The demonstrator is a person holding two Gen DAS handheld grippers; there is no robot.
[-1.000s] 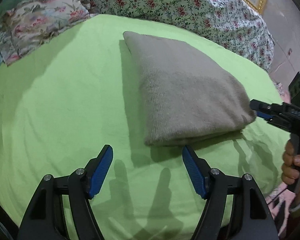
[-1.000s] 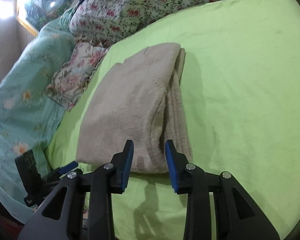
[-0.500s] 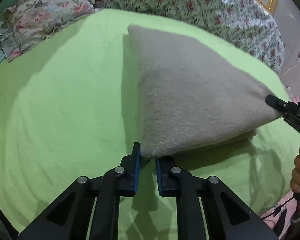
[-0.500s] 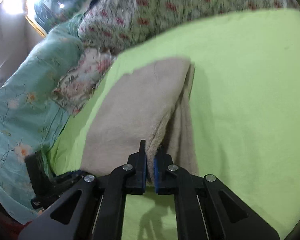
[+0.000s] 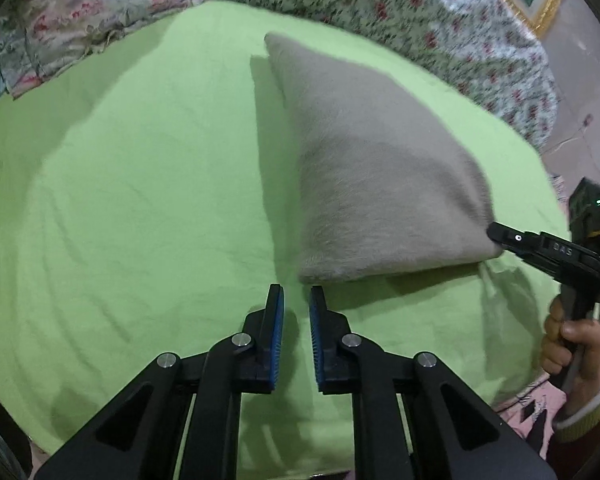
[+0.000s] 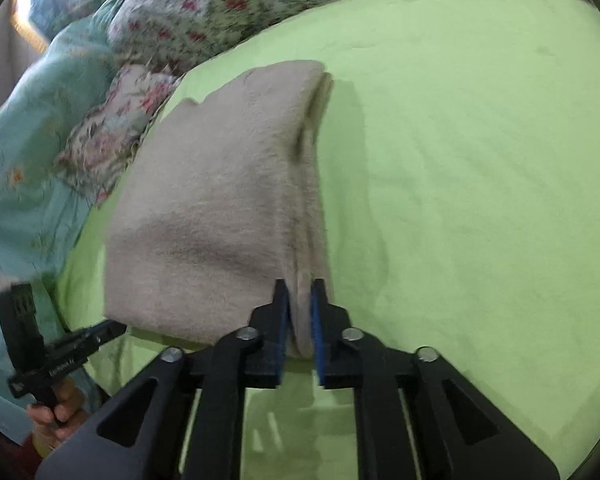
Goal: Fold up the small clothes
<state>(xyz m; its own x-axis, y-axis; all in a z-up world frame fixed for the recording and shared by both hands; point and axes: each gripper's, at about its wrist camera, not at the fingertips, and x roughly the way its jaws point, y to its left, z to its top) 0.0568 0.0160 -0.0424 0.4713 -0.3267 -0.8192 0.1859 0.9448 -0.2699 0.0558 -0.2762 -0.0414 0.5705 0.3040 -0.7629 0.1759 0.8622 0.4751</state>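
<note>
1. Lying folded on the green sheet [image 5: 140, 184], the beige garment [image 5: 380, 184] runs lengthwise away toward the floral bedding [image 5: 380, 4].
2. Left gripper [image 5: 296, 300] sits narrowly parted, grasping nothing.
3. Right gripper [image 6: 299, 296] pinches the garment's near corner.

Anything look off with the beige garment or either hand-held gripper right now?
One thing: the left hand-held gripper holds nothing, its narrow gap short of the beige garment. Only the right hand-held gripper pinches a corner. The fold otherwise looks tidy on the green sheet.
</note>
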